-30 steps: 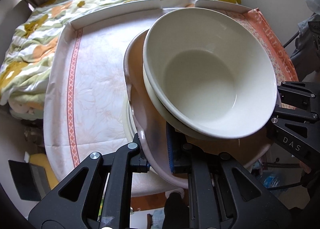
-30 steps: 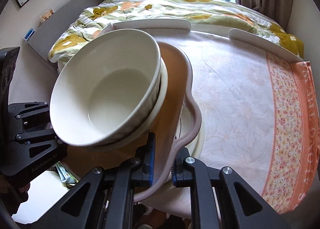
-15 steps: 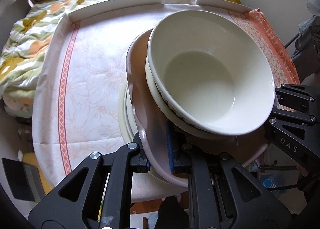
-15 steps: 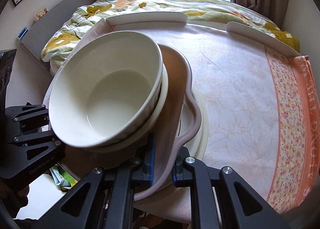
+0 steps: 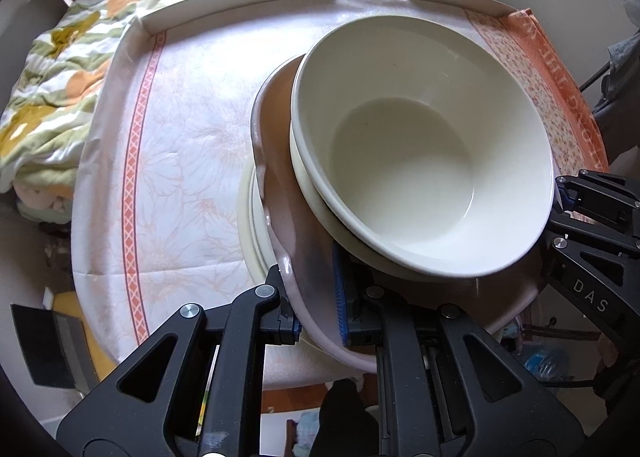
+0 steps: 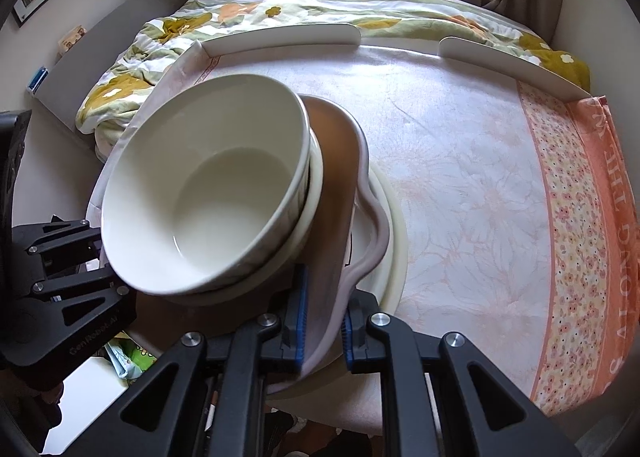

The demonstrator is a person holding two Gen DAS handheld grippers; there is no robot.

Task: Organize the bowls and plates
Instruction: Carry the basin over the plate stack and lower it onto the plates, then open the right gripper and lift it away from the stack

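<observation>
A wavy-rimmed pinkish-brown plate (image 5: pixel 288 185) (image 6: pixel 340 161) carries two stacked cream bowls (image 5: pixel 424 161) (image 6: pixel 208 197). My left gripper (image 5: pixel 316 305) is shut on the plate's near-left rim. My right gripper (image 6: pixel 324 321) is shut on its opposite rim. Each gripper shows at the edge of the other's view: the right gripper (image 5: pixel 576 225) and the left gripper (image 6: pixel 80 257). Under the plate lies a stack of cream plates (image 5: pixel 250 225) (image 6: pixel 394 233) on the table. Whether the pinkish plate touches that stack I cannot tell.
The round table (image 5: pixel 180 177) (image 6: pixel 460 161) has a floral cloth with an orange border and low white guard rails (image 5: pixel 240 1) (image 6: pixel 280 37) at the back. A flowered quilt (image 5: pixel 60 69) (image 6: pixel 168 41) lies behind. Past the front edge the floor is cluttered.
The held plate with its bowls has come down toward the cream plate stack, which shows more now at the plate's edge. Both grips are unchanged.
</observation>
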